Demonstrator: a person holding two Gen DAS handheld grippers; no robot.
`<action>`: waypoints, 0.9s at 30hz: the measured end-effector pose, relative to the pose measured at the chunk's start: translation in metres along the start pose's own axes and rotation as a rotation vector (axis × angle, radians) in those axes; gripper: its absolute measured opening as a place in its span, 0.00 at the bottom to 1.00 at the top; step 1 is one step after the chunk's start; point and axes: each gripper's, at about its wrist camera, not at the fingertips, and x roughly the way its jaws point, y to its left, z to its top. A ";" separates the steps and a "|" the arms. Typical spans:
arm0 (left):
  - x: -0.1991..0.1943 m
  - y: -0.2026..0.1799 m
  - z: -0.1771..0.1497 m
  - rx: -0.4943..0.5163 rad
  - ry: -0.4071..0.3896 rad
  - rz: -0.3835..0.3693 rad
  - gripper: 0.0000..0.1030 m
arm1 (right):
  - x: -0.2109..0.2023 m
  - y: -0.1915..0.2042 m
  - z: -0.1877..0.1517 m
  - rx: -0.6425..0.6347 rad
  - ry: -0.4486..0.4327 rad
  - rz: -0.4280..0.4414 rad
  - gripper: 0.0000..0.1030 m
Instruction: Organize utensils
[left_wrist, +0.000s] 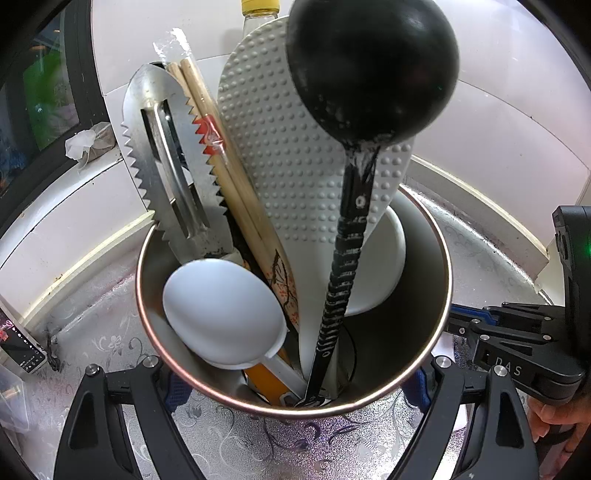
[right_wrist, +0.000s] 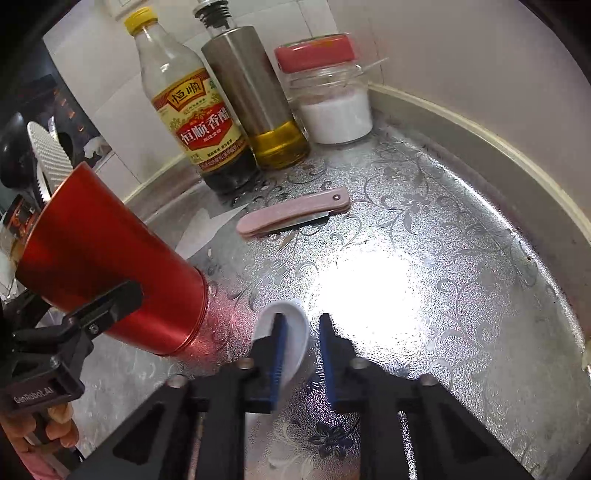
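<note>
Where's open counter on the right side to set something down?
Bare counter lies right of the white spoon, between the folding knife and the wall edge. It is crowded by the bottles and red cup.
</note>
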 end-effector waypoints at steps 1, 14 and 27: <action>0.000 -0.002 0.000 0.000 0.000 0.000 0.87 | -0.001 0.000 0.000 0.000 -0.010 0.012 0.07; -0.002 -0.004 -0.001 0.001 -0.001 0.003 0.87 | -0.110 0.043 0.018 -0.129 -0.448 -0.126 0.06; 0.003 0.006 0.001 0.006 -0.001 -0.004 0.87 | -0.153 0.140 0.076 -0.363 -0.755 0.025 0.05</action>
